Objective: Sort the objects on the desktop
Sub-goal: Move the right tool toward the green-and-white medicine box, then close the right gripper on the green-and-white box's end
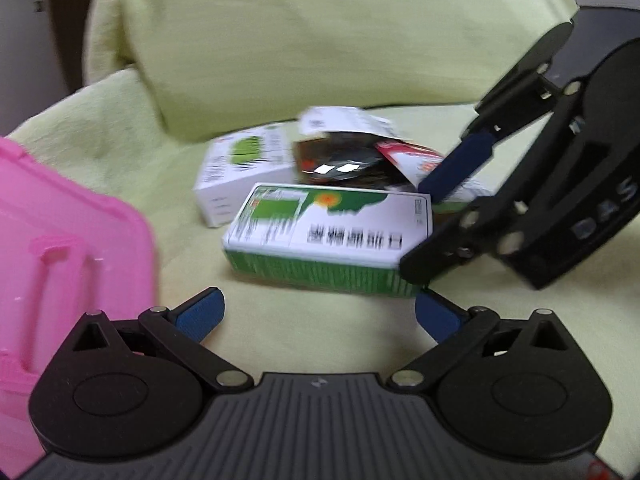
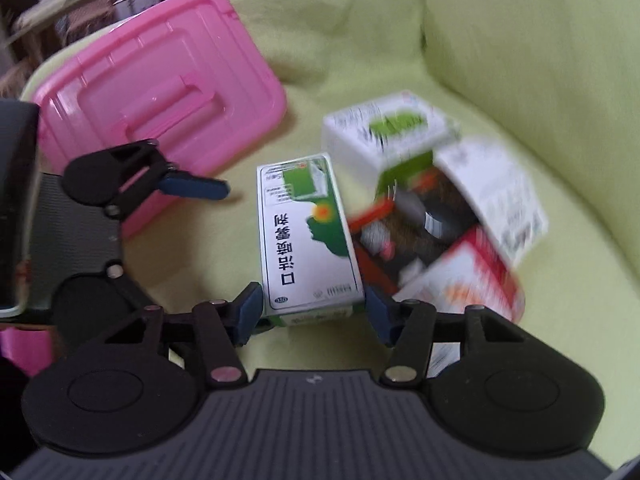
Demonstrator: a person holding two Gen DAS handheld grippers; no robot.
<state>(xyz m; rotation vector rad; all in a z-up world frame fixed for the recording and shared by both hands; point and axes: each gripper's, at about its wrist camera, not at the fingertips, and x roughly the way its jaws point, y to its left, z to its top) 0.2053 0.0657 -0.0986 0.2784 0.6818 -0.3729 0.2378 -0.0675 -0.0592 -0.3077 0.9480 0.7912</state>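
A green and white medicine box [image 2: 304, 236] lies flat on the yellow-green cushion [image 2: 360, 40], in front of a small heap of packages. My right gripper [image 2: 314, 314] has its blue pads [image 2: 250, 312] pressed against both sides of the box's near end. From the left wrist view the same gripper [image 1: 418, 236] straddles the right end of that box [image 1: 332, 232]. My left gripper [image 1: 318, 308] is open above bare cushion just short of the box, holding nothing. A pink lidded container [image 2: 160, 72] stands to the left, its lid closed.
Behind the held box are a white box with a green panel [image 2: 384, 132], a dark glossy packet [image 2: 432, 216], a red and white box [image 2: 472, 276] and a white box [image 2: 496, 192] on top. A cushion backrest [image 1: 320, 32] rises behind. The pink container [image 1: 72, 240] is by my left finger.
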